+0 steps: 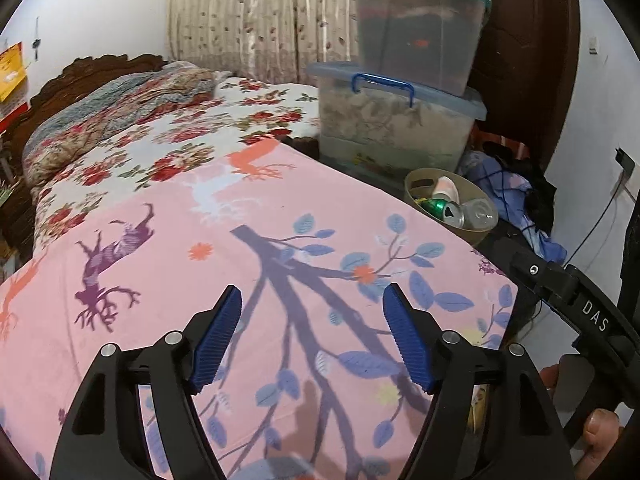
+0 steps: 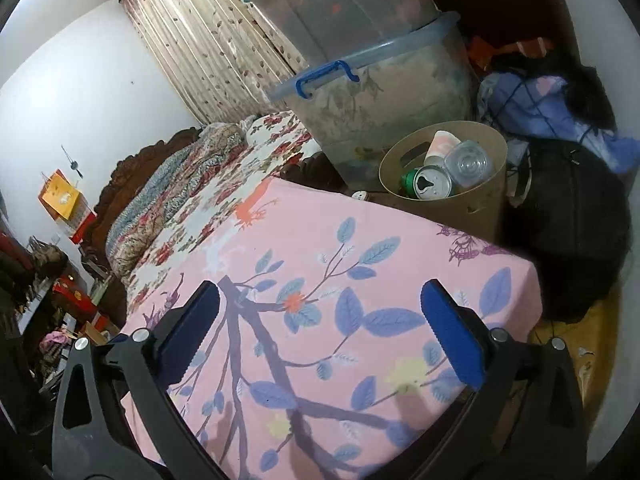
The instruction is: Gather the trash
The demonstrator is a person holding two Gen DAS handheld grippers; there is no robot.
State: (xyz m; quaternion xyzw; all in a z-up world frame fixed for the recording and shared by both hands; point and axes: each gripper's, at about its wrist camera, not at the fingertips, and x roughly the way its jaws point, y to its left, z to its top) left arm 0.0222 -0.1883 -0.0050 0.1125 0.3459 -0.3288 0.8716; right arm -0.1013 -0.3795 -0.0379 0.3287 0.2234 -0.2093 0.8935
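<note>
Left gripper (image 1: 312, 336) and right gripper (image 2: 320, 344): both sets of blue-padded jaws stand wide apart and hold nothing, hovering over the pink leaf-printed sheet (image 1: 200, 240). No loose trash shows on the sheet. The tan bin (image 2: 480, 208) stands beyond the sheet's far right corner, ahead and to the right of both grippers, well apart from them; the right gripper appears the nearer. Inside lie a green can (image 2: 430, 182), opened end up, a clear plastic bottle (image 2: 468, 164) and a white paper cup (image 2: 440, 142), all tilted against one another. Collection therefore looks complete or nearly so. Stacked clear storage boxes (image 1: 400, 120) rise just behind the bin.
</note>
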